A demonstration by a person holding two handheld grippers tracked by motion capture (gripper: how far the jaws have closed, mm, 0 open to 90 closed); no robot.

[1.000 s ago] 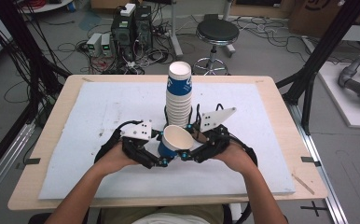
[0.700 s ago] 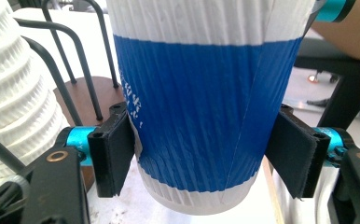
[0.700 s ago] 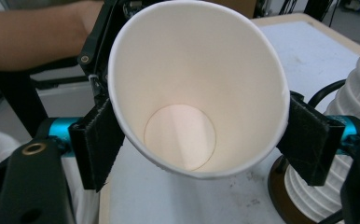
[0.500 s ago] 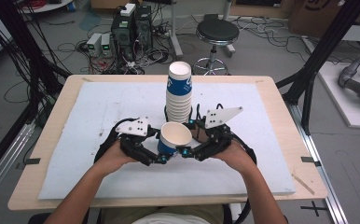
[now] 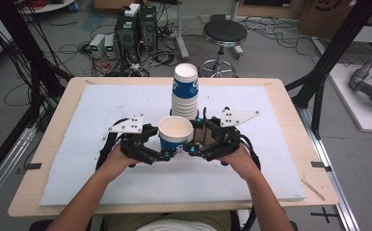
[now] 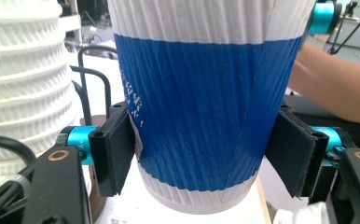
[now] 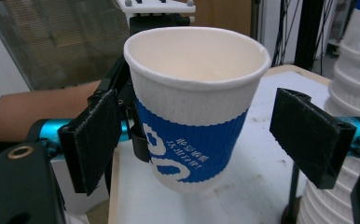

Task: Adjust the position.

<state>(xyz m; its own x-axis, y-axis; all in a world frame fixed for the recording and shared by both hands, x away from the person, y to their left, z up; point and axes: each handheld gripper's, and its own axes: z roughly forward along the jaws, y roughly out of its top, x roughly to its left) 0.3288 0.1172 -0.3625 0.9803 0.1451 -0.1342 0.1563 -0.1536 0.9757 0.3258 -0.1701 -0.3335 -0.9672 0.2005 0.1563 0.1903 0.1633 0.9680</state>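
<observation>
— What differs from a second ago?
— Your right gripper (image 5: 190, 150) has just been opening; its pads stand off the paper cup (image 5: 175, 134).
— And the cup?
— Clamped in your left gripper (image 5: 167, 155), seemingly just above the table (image 5: 271, 163), before the cup stack (image 5: 185, 96).

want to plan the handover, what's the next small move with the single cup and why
Probably draw the right gripper back from the cup. Its jaws have just been opening and stand clear of the cup's sides, while the left gripper clamps it above the table, beside the cup stack.
</observation>
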